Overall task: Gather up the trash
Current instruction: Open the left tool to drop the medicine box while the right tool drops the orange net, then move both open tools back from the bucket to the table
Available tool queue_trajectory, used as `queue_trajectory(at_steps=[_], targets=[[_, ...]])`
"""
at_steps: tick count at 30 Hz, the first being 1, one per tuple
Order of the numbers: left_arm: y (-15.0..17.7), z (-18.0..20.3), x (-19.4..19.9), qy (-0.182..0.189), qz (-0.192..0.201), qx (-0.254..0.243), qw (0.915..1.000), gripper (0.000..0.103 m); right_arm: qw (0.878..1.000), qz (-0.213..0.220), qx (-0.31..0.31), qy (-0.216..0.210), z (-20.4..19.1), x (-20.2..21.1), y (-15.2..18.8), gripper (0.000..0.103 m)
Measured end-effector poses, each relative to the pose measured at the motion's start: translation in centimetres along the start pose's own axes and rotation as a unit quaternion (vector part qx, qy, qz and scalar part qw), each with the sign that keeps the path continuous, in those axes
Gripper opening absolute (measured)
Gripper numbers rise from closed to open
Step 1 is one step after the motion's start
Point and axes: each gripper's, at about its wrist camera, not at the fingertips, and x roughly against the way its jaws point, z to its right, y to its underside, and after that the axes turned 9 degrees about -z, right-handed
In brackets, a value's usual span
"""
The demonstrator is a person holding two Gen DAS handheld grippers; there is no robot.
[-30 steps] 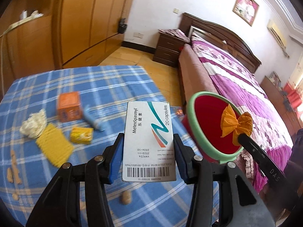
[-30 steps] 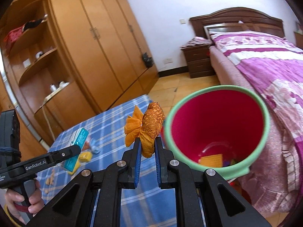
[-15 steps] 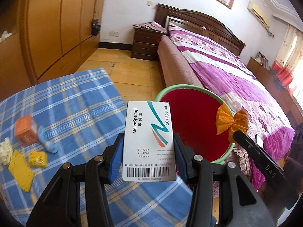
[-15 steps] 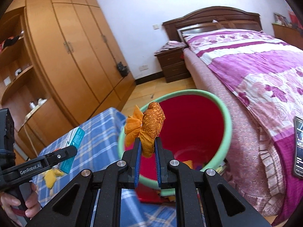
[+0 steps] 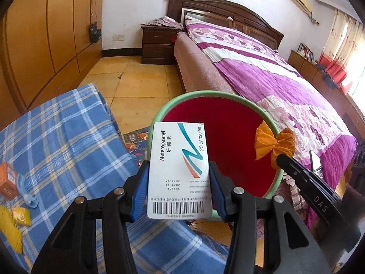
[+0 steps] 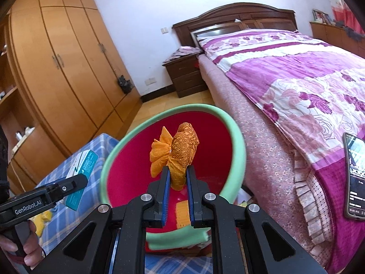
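Note:
My left gripper (image 5: 178, 178) is shut on a white capsule box (image 5: 178, 169) with teal and orange stripes, held upright just before the near rim of a red bin with a green rim (image 5: 228, 137). My right gripper (image 6: 178, 178) is shut on a crumpled orange wrapper (image 6: 182, 150), which hangs over the mouth of the bin (image 6: 235, 150). In the left wrist view the wrapper (image 5: 275, 142) and the right gripper's finger sit over the bin's right rim. Yellow scraps (image 6: 182, 212) lie at the bin's bottom. The box (image 6: 83, 169) also shows at left in the right wrist view.
A blue checked tablecloth (image 5: 63, 137) carries an orange box (image 5: 8, 180), a pale blue piece (image 5: 26, 194) and yellow wrappers (image 5: 20, 215). A bed with a purple cover (image 5: 273, 86) stands right of the bin, a phone (image 6: 355, 178) on it. Wardrobes and a nightstand stand behind.
Both grippers have swung from over the table toward the bin. The bin now fills the middle of both views, and the wrapper has come over its mouth. Both grips are unchanged.

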Motion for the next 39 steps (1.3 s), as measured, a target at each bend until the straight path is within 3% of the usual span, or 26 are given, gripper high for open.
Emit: queue_trajectory(at_steps=[18, 22, 33, 35, 39], targets=[[-0.4, 1.3, -2.5, -0.006, -0.021, -0.020, 0.9996, 0.051, 0.999, -0.013, -0.029, 0.007, 2.3, -1.7, -0.5, 0.018], [-0.3, 1.7, -2.2, -0.011, -0.014, -0.027, 0.9995, 0.059, 0.999, -0.016, -0.030, 0.002, 2.2, -1.7, -0.5, 0.020], [0.3, 0.6, -0.7, -0.008, -0.006, -0.009, 0.9999, 0.059, 1.000, -0.009, -0.026, -0.009, 1.5, -0.9, -0.5, 0.031], [0.5, 0.4, -0.3, -0.009, -0.004, -0.005, 0.9999, 0.059, 1.000, -0.010, -0.026, -0.012, 1.2, -0.8, -0.4, 0.041], [1.1, -0.4, 0.8, -0.011, 0.002, 0.007, 0.9999, 0.059, 1.000, -0.005, -0.023, -0.013, 0.5, -0.1, -0.3, 0.045]])
